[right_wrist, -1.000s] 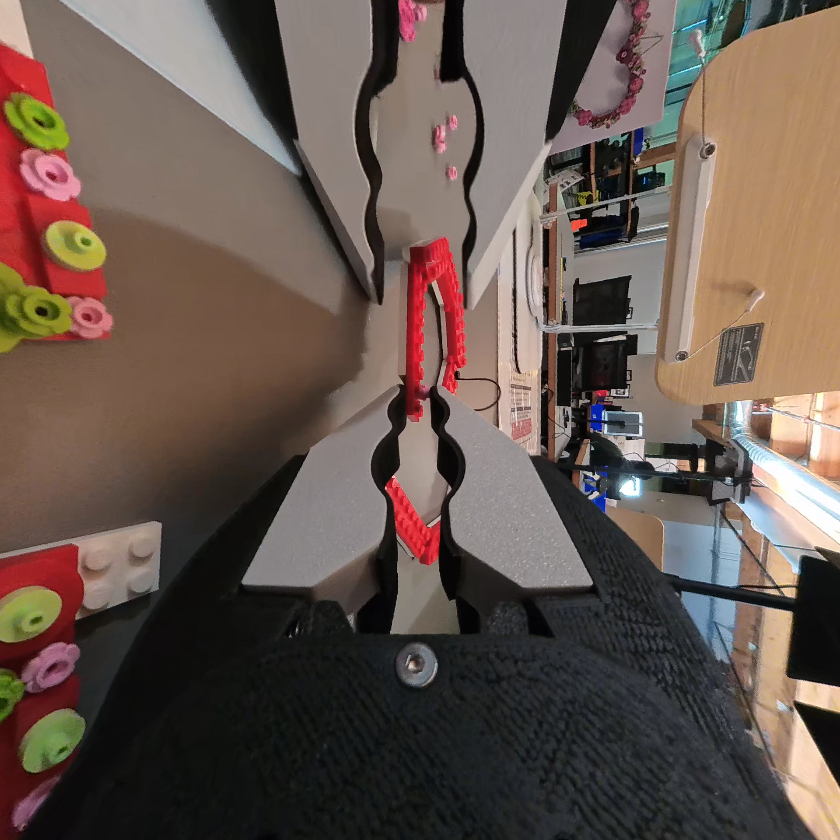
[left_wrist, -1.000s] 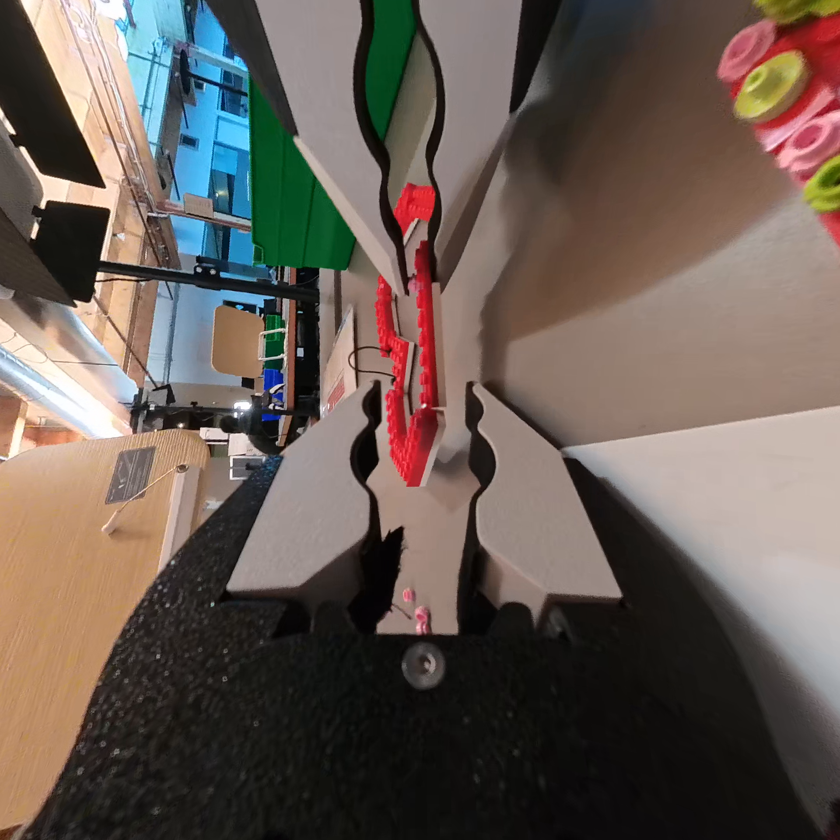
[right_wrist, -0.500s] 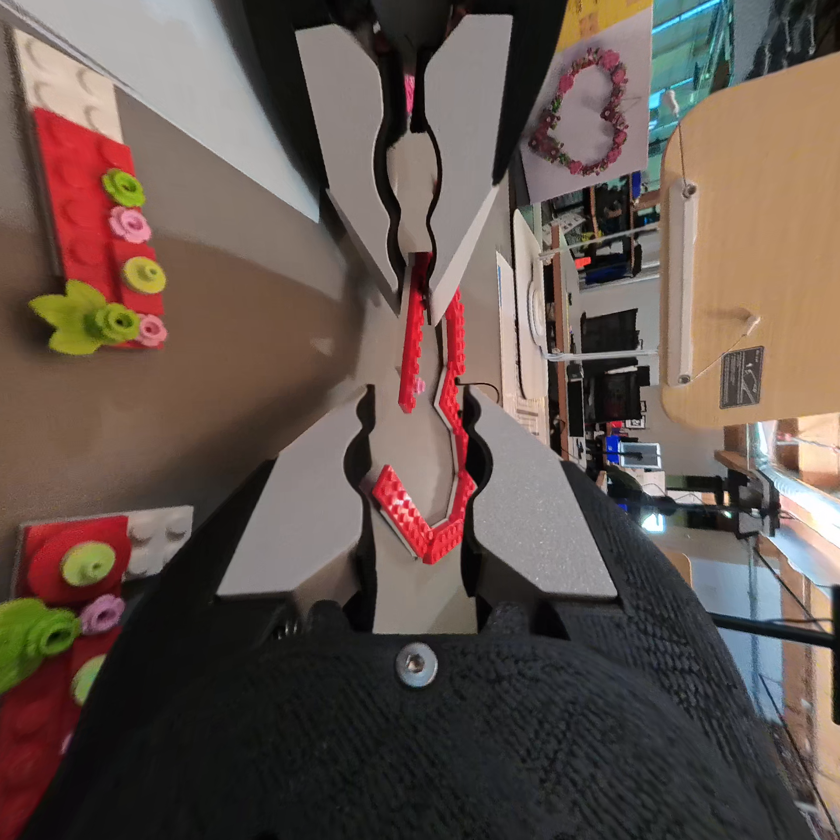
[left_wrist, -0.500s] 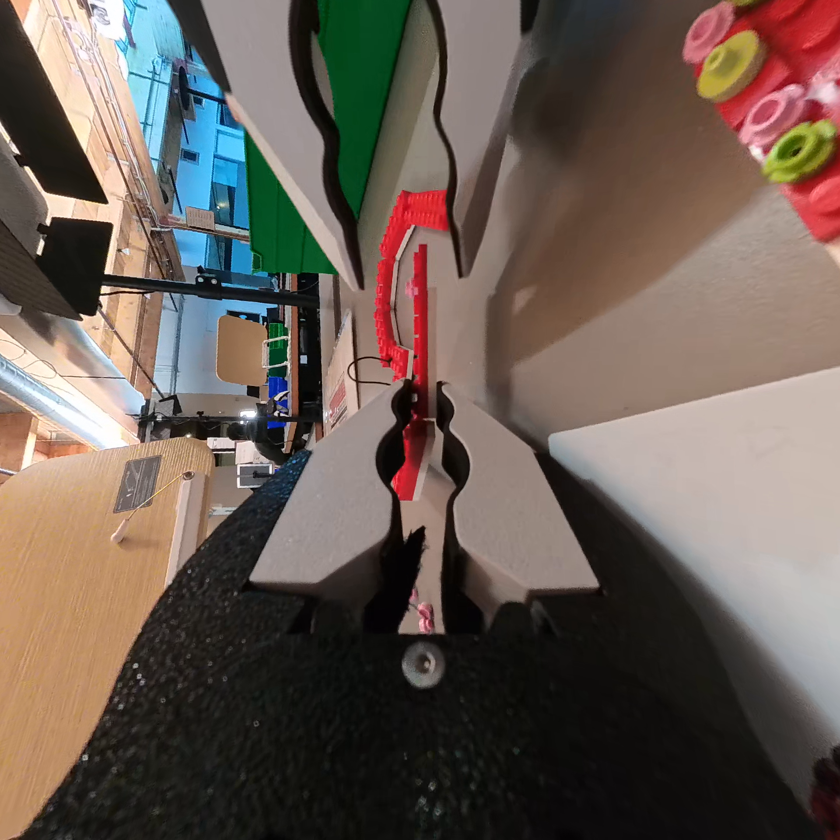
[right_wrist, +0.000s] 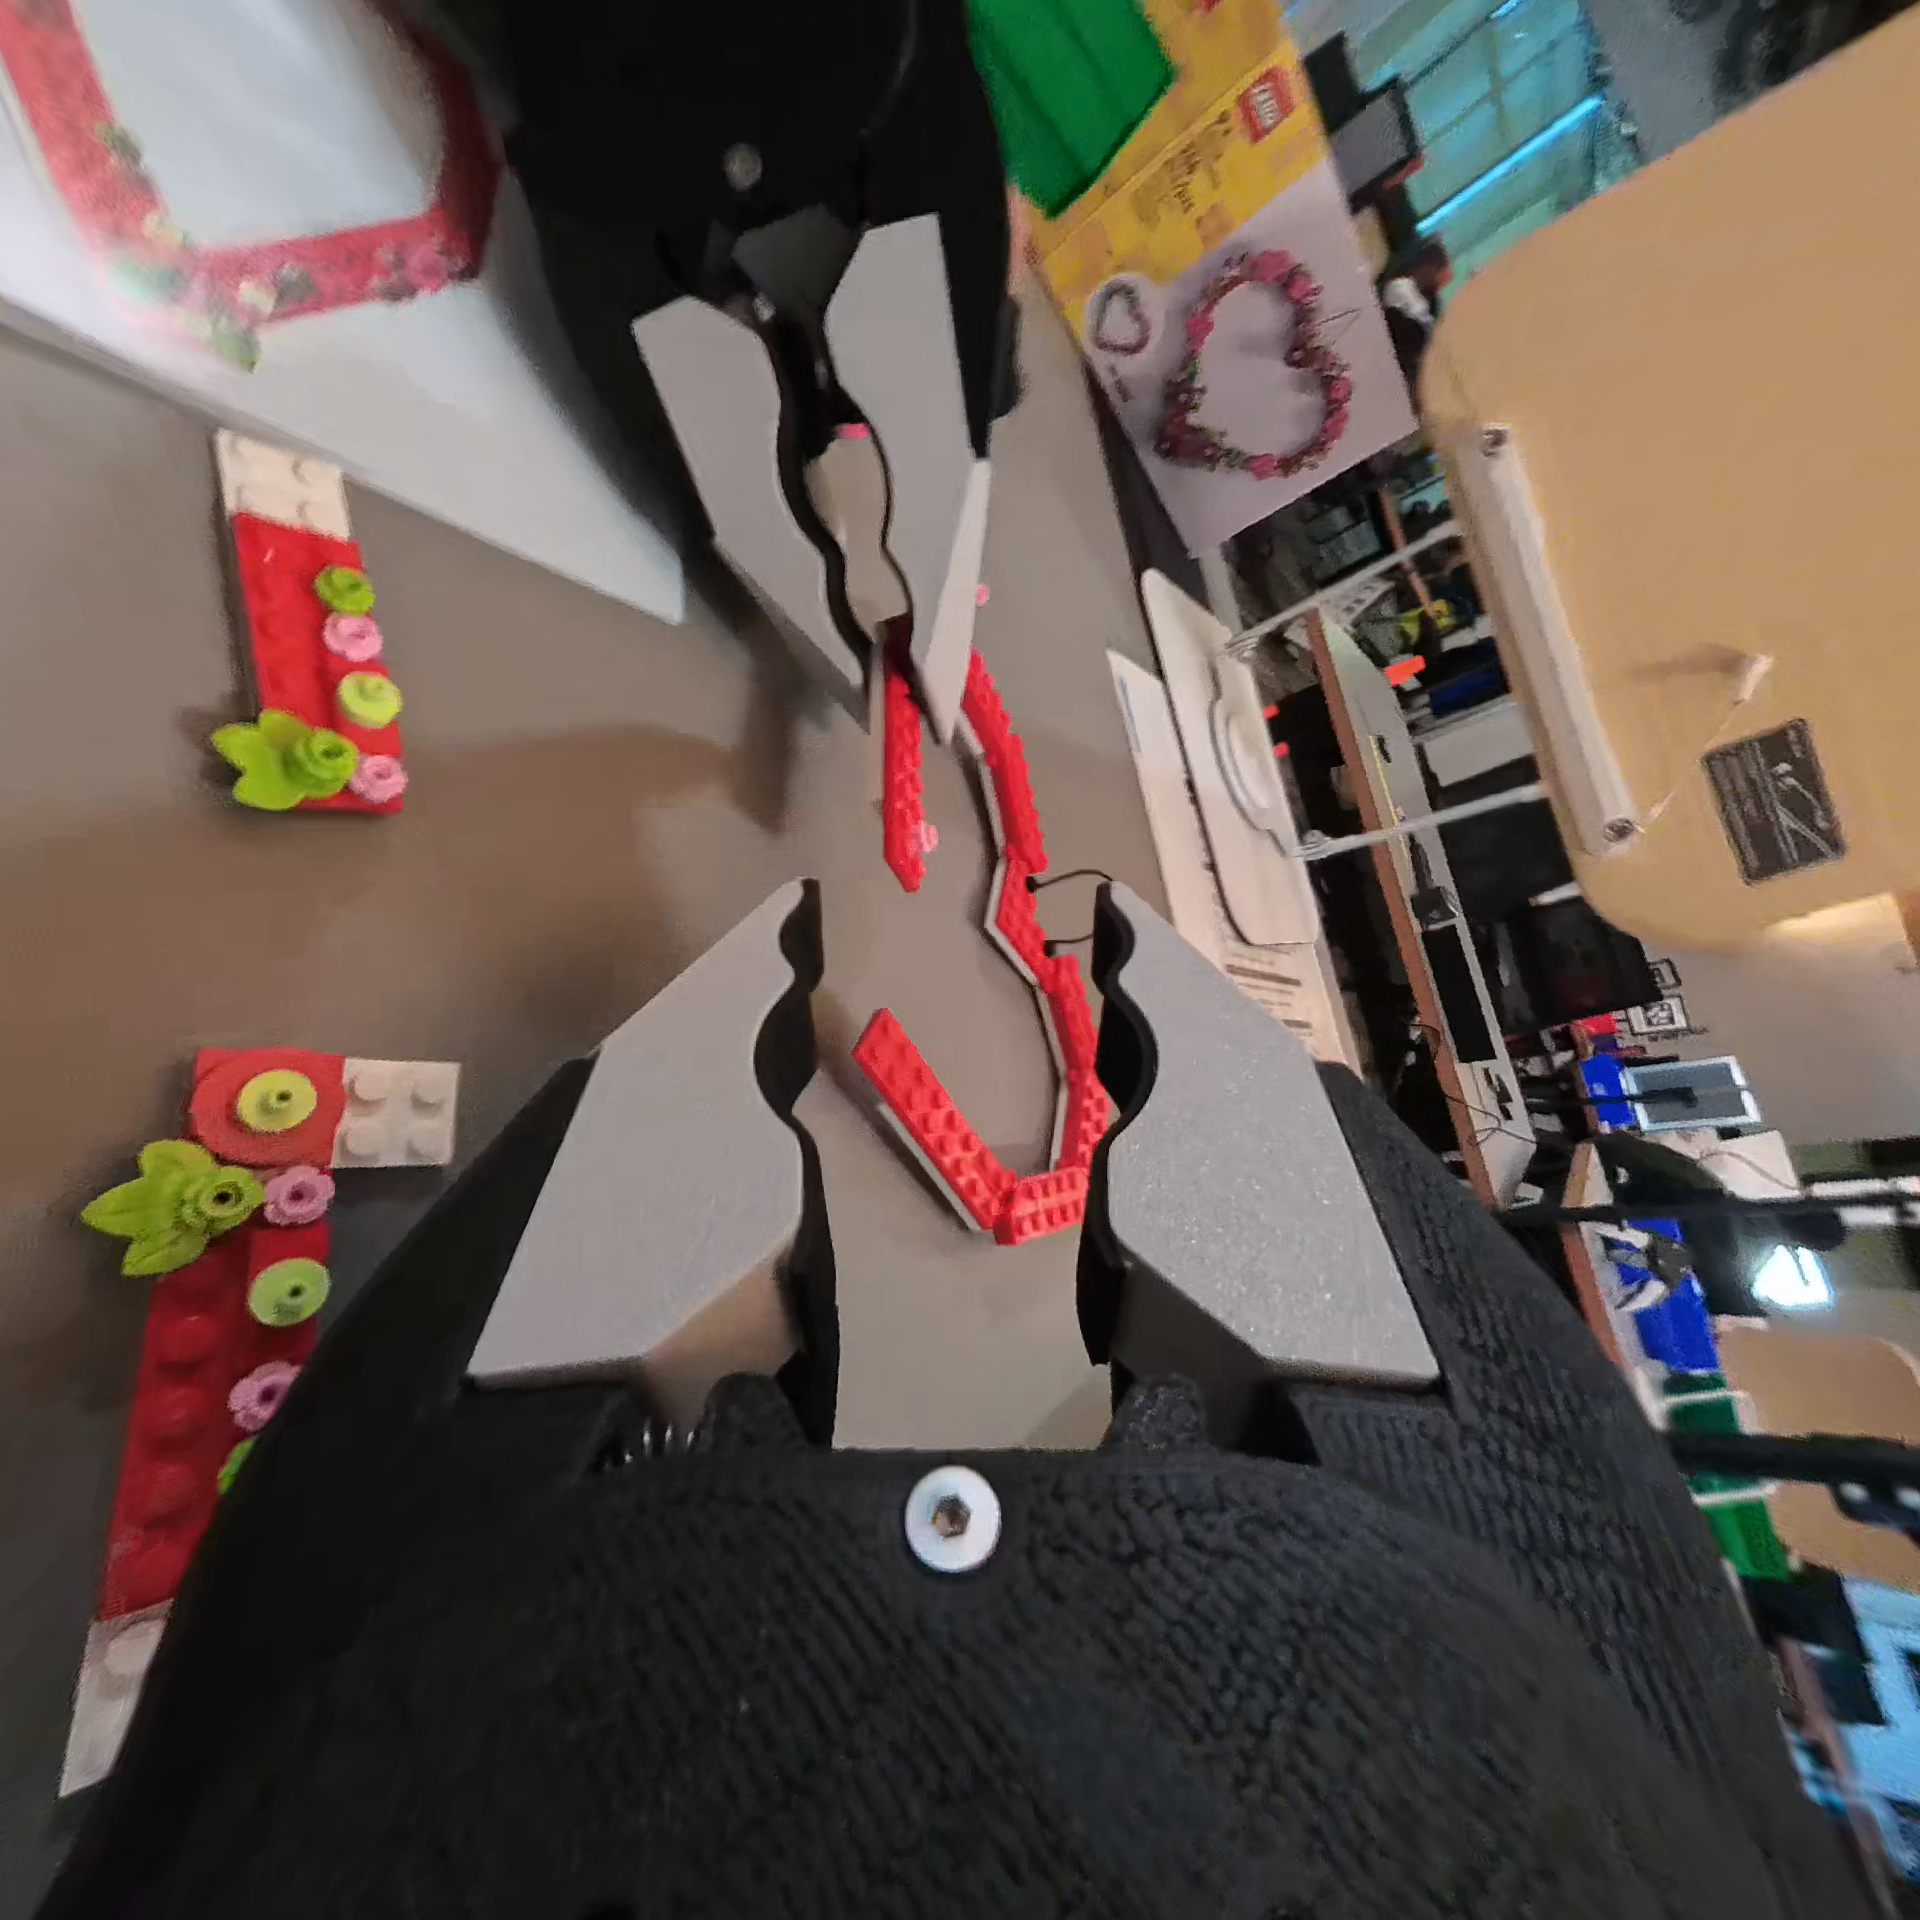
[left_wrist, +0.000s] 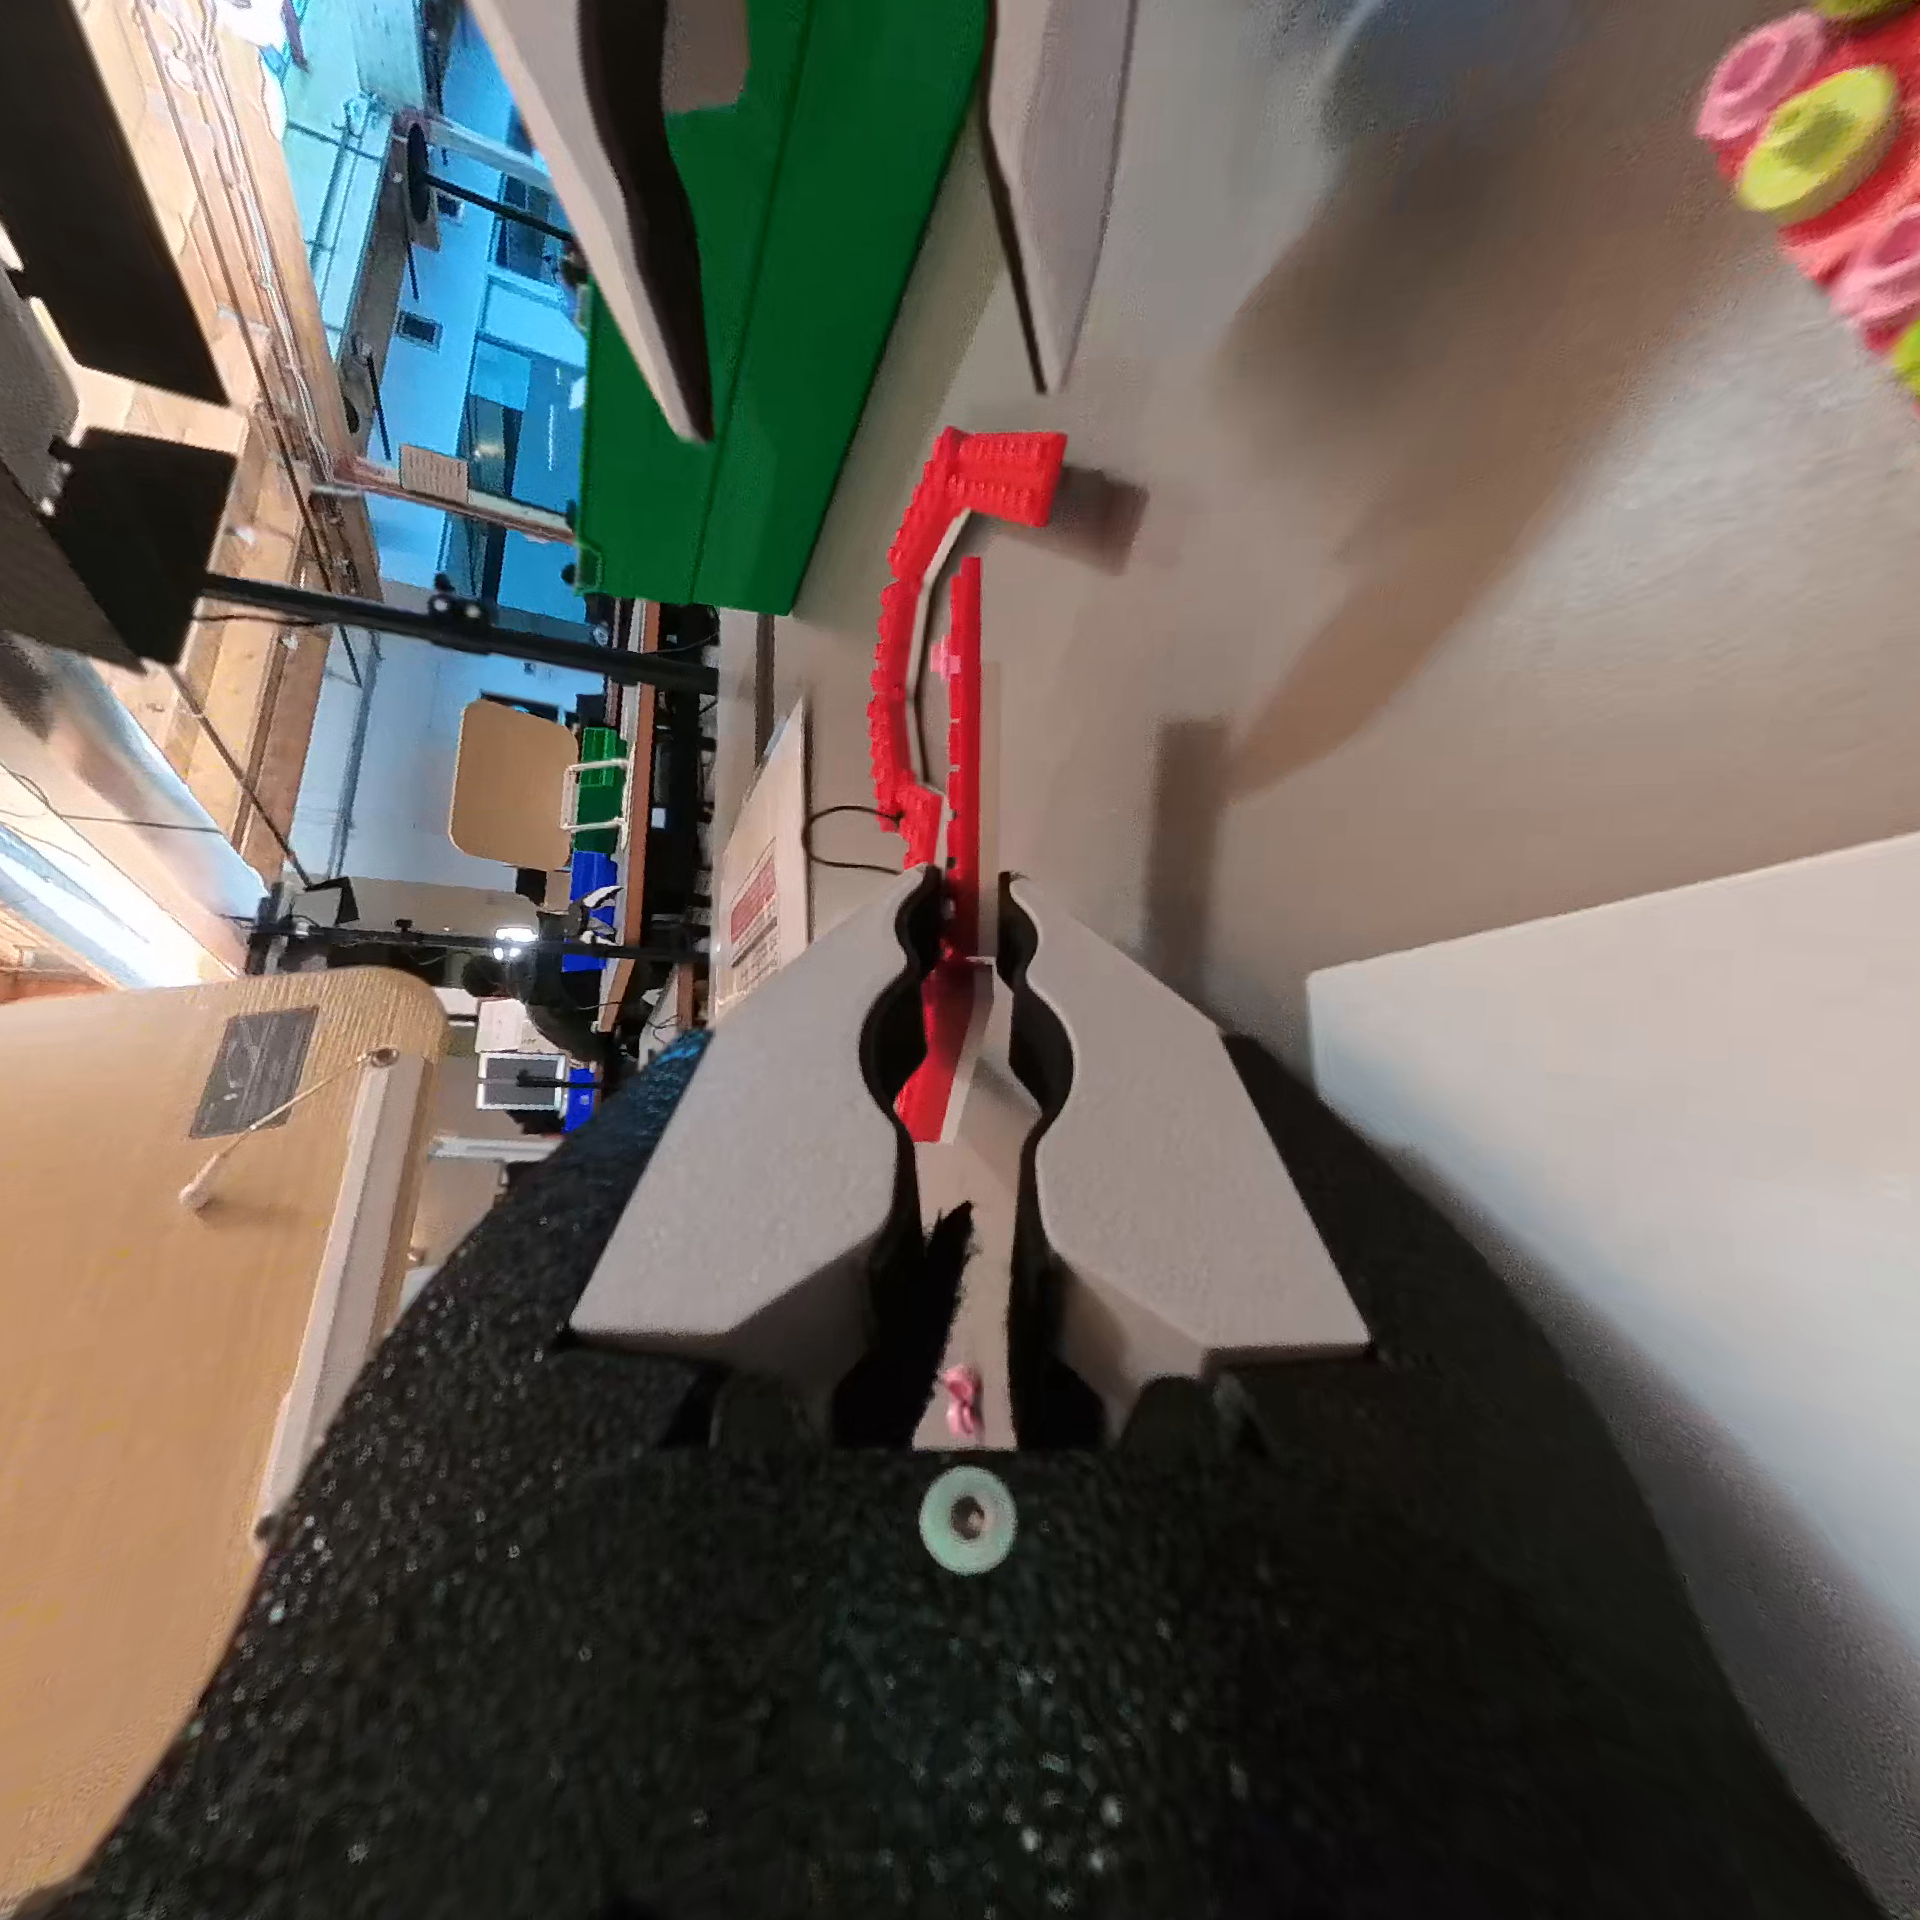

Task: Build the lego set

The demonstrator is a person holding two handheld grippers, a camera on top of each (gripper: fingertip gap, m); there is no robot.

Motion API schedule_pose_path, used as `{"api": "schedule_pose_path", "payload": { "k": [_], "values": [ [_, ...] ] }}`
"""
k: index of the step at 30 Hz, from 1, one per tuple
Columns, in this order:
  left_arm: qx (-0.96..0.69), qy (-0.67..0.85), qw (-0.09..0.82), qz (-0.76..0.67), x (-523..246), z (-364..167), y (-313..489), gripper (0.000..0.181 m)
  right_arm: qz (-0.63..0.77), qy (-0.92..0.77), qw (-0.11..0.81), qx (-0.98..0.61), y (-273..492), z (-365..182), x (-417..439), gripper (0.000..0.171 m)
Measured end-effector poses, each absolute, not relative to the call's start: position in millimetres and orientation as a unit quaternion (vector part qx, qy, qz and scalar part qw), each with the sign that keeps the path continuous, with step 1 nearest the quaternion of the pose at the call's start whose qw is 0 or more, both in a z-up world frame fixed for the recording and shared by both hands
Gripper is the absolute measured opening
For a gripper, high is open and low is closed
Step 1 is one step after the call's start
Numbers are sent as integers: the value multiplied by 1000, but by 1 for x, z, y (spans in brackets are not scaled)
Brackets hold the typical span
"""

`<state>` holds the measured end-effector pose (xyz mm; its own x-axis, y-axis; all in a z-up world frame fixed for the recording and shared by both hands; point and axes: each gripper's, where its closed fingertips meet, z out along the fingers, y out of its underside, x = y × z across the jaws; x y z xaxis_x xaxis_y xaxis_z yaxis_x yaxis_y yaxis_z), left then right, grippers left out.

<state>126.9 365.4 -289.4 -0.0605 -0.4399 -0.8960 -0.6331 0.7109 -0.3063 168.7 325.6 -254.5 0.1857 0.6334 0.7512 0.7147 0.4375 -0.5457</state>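
**Left claw grips the red frame, right claw spread wide**

The left claw (left_wrist: pixel 964 899) is clamped on one end of the red lego frame (right_wrist: pixel 1023 914), which lies mid-tabletop (right_wrist: pixel 540 862). The right claw (right_wrist: pixel 951 914) stands spread open over the frame's pointed end. Two flower-studded red plates (right_wrist: pixel 301 675) lie nearer the tabletop's edge.

Red studded lego frame (right_wrist: pixel 1039 935) w/ white underside, on grey table (right_wrist: pixel 520 883). Left: red plates (right_wrist: pixel 301 665) w/ lime and pink flower studs, white ends. Far: green box (left_wrist: pixel 769 312); yellow box (right_wrist: pixel 1195 187) w/ pink heart pic. Grippers grey, black bodies.
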Motion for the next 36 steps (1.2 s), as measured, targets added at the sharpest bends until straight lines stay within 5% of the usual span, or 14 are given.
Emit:
{"api": "schedule_pose_path", "payload": {
  "k": [22, 36],
  "values": [
    [-351, 734, 571, 111, 123, -297, 370, 7, 155, -412, 671, -596, 349, -202, 191, 34],
    [-351, 737, 567, 112, 121, -299, 370, 7, 90, -360, 713, -594, 363, -198, 215, 27]
  ]
}}
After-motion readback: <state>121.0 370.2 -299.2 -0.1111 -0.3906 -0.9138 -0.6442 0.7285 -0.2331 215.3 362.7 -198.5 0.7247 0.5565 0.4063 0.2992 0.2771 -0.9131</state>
